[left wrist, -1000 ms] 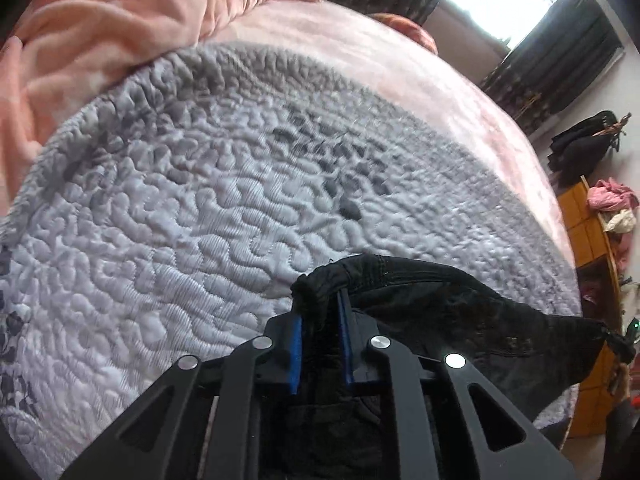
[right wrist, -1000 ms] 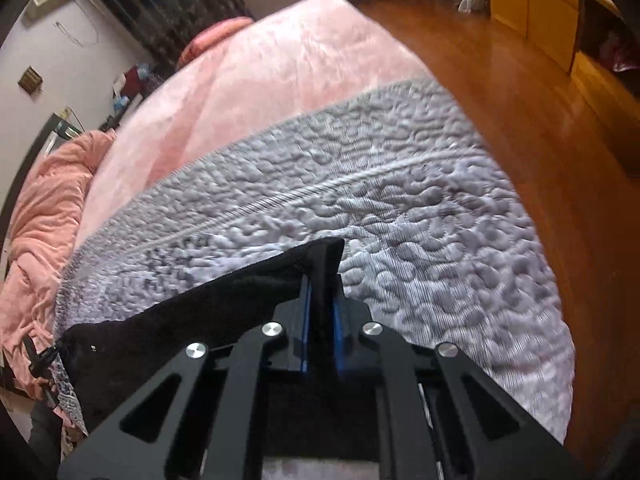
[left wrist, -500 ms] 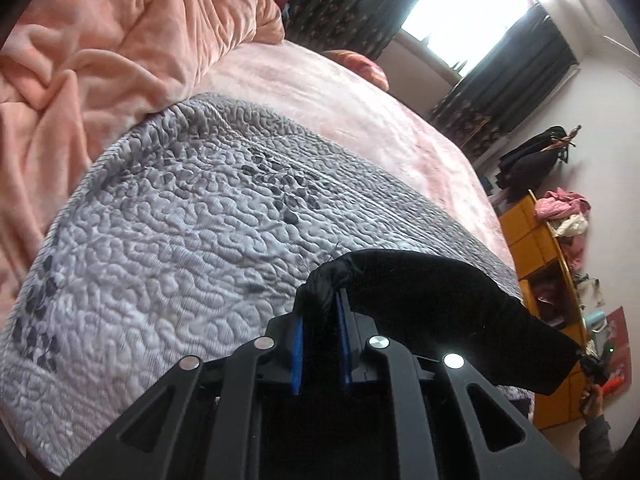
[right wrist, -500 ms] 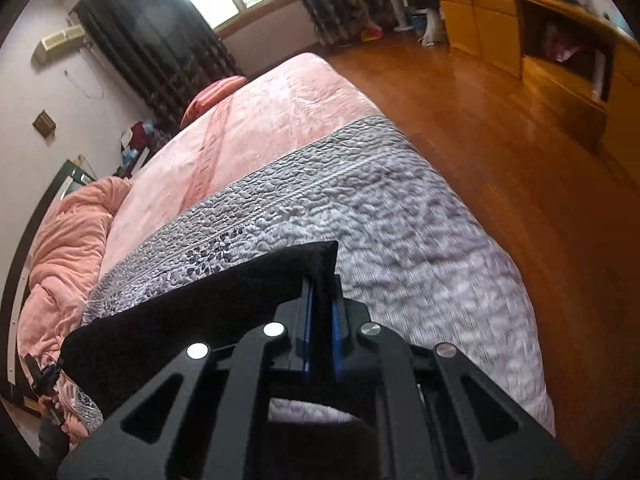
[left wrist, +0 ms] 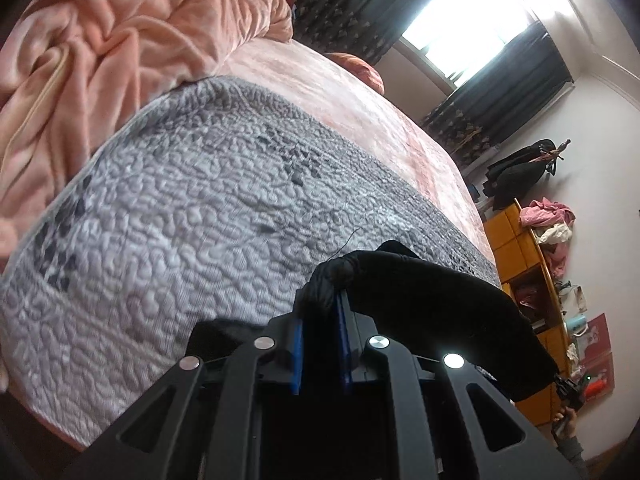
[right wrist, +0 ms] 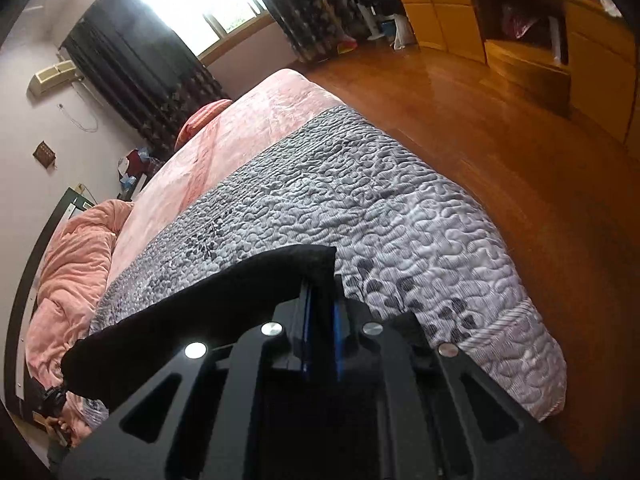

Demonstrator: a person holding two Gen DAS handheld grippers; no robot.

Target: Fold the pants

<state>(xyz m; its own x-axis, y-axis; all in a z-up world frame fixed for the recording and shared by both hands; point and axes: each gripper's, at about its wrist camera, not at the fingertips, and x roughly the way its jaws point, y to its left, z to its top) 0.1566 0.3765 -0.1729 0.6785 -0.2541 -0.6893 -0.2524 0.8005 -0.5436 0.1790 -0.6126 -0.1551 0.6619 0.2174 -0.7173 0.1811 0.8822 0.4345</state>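
Black fabric is all you get of the pants [left wrist: 432,304] here, stretched in the air between the two grippers above the foot of the bed, not lying on it. Going left to right: a crumpled peach blanket [left wrist: 120,52] sits at the far left of the bed, then the grey quilted bedspread [left wrist: 192,216] below the garment. The left gripper [left wrist: 320,320] has its jaws pinching a bunched corner of the cloth between the blue pads. From there the edge runs taut across to the right gripper [right wrist: 320,320], whose jaws are pressed together on a flatter, squared corner. Past that it's wooden floor [right wrist: 520,160] and yellow cabinets [right wrist: 520,40] along the wall.

My read: this is the lift-and-spread step, holding the pants up by one edge before laying them out. Nothing looks folded yet. Next move probably wants both hands lowering together onto the grey bedspread, keeping the edge tight so the fabric lands flat instead of rumpled.

No brand tags, labels or readable writing anywhere that I can make out.
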